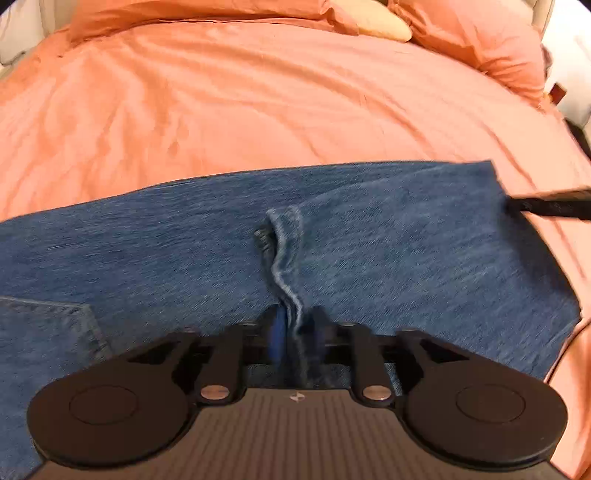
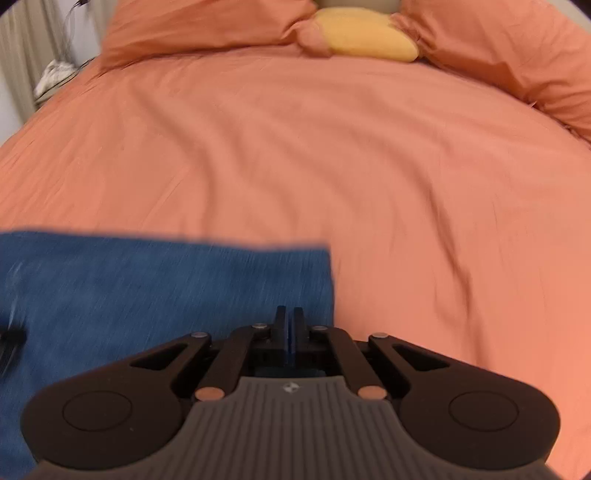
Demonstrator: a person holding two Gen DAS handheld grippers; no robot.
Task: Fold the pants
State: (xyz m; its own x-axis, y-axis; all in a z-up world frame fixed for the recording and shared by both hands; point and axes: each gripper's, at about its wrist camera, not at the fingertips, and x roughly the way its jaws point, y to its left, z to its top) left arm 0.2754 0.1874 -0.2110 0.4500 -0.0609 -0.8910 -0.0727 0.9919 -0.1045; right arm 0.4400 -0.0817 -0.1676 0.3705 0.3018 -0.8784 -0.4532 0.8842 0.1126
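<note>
Blue denim pants (image 1: 184,251) lie across the near part of an orange bed cover (image 1: 258,103). My left gripper (image 1: 295,325) is shut on a hem of the pants (image 1: 288,251) that runs up from between its fingers. A back pocket (image 1: 48,325) shows at the lower left. In the right wrist view the pants (image 2: 147,295) fill the lower left, and my right gripper (image 2: 290,321) has its fingers pressed together over the denim near its right edge; whether fabric is between them is hidden. The right gripper also shows as a dark shape at the far right of the left wrist view (image 1: 550,206).
Orange pillows (image 2: 207,26) and a yellow cushion (image 2: 365,37) lie at the head of the bed. The orange cover (image 2: 332,147) stretches beyond the pants. Pale curtains and white items (image 2: 51,74) stand off the bed's left side.
</note>
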